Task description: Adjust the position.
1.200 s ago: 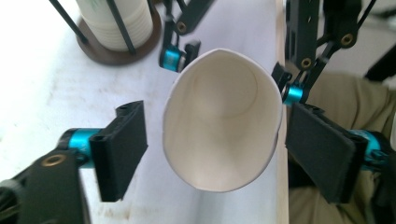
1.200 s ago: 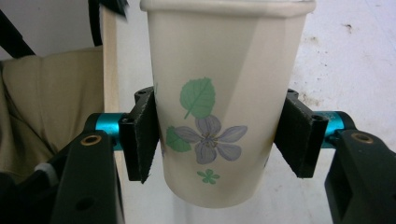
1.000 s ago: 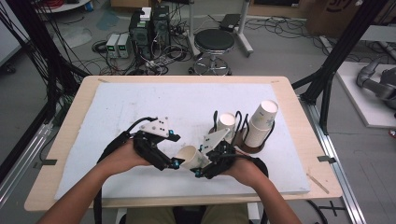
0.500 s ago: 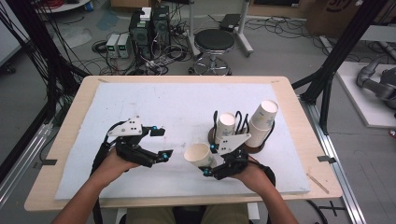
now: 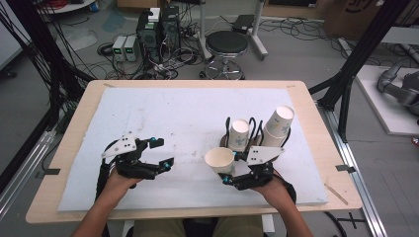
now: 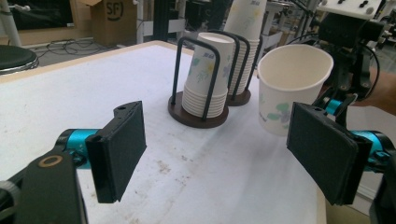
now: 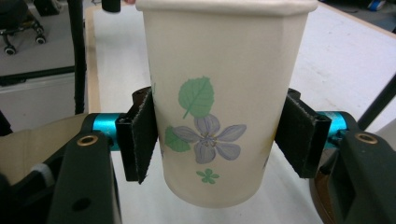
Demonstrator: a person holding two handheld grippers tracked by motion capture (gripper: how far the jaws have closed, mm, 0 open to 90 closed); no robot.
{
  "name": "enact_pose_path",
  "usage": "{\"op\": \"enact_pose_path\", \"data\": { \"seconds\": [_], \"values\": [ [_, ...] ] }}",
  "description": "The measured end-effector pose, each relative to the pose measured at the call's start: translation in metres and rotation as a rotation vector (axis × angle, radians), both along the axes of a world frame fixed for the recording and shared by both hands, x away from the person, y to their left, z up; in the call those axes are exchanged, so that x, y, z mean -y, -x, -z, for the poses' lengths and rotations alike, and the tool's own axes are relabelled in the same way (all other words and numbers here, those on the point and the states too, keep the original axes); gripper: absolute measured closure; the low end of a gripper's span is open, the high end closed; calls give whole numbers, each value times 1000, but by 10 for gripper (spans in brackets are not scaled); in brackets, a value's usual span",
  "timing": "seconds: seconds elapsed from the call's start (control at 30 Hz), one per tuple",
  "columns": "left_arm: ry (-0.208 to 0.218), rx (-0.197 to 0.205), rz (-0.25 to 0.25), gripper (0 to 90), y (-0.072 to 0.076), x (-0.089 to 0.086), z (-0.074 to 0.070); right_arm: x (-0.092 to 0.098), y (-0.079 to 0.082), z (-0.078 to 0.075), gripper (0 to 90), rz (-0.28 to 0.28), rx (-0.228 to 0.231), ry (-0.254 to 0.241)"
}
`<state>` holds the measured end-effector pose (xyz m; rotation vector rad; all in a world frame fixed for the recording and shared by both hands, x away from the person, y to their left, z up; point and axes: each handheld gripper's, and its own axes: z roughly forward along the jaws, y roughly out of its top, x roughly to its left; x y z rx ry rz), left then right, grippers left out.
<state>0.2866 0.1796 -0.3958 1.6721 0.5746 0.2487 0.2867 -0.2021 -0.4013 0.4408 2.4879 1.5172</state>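
right gripper: lower middle of the high view, a hand coming in from the bottom edge behind it. It's clamped on a paper cup, one black pad on each side of the cup wall. In the right gripper view the pads pinch the cup about halfway up, and the cup hangs clear of the pad below it. Its jaws have just been easing open a little, but the cup is between them and they press on it.

paper cup: upright, mouth up, white with a green leaf and a purple flower print. Sits just below and left of the cup racks in the high view; in the left gripper view it's at right of centre.

left gripper: lower left of the high view, held by the other hand. Jaws spread wide, nothing between them, just the white mat showing through the gap in the left gripper view. They've just closed a touch, but it's gripping nothing.

near rack: dark round base with black wire loops, a nested stack of upside-down cups inside, right behind the held cup.

far rack: just right of the first one, taller stack leaning a bit.

table: wood edge around the mat.

stool: top centre, on the floor past the table.
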Motion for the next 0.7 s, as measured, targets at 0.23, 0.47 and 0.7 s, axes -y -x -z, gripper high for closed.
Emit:
{"op": "enact_pose_path", "data": {
  "seconds": [0.23, 0.47, 0.7],
  "values": [
    [60, 5, -24, 198, 2, -11, 18, 8, 1, 1, 353, 26, 11, -81],
    [55, 48, -56, 204, 3, -20, 26, 15, 0, 0, 351, 52, 8, -145],
    [35, 52, -91, 204, 5, -21, 31, 15, 1, 0, 349, 67, 16, -151]
  ]
}}
